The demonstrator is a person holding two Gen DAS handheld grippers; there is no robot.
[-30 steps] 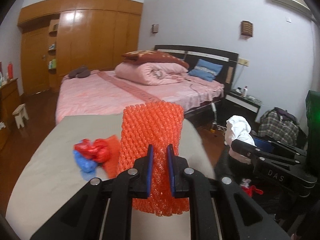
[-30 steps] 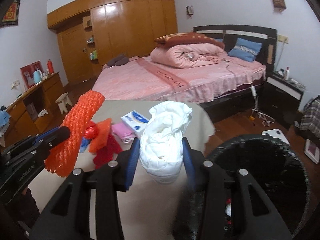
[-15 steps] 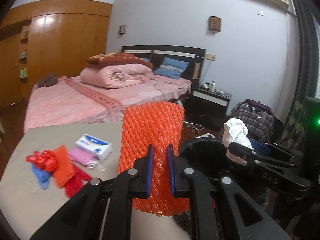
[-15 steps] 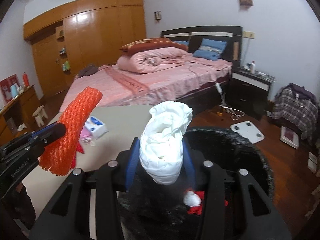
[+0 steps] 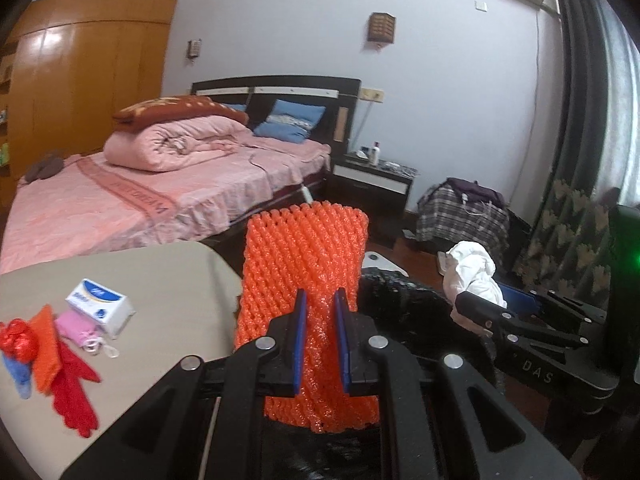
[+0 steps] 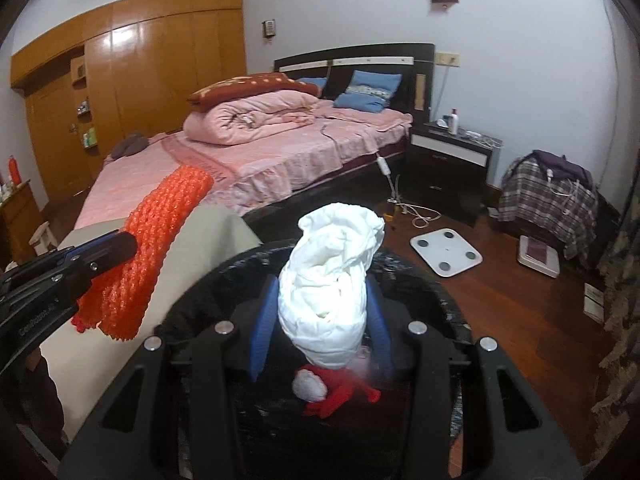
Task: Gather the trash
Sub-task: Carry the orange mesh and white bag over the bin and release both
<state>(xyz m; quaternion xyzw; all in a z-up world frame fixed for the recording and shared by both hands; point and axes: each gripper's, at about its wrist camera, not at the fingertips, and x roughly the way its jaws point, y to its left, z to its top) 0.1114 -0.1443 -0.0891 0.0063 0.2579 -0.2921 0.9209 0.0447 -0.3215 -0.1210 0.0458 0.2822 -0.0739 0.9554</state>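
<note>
The left gripper [image 5: 320,332] had its jaws clamped on an orange foam net [image 5: 304,264], held at the table [image 5: 168,280] edge beside the black bin [image 6: 420,280]. The right gripper [image 6: 320,320] gripped a white crumpled wad [image 6: 332,280] above the bin, where red scraps [image 6: 340,394] lay. On the table sat a tissue box [image 5: 100,306], a pink pouch [image 5: 78,326] and red rags [image 5: 74,396].

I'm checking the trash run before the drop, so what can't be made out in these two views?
- Bin contents: right view, the white wad and right gripper cover most.
- Bin in the left view: behind the orange foam net.
- Box print: too small.
- Red pile: blurred, partly cut off at the edge.
</note>
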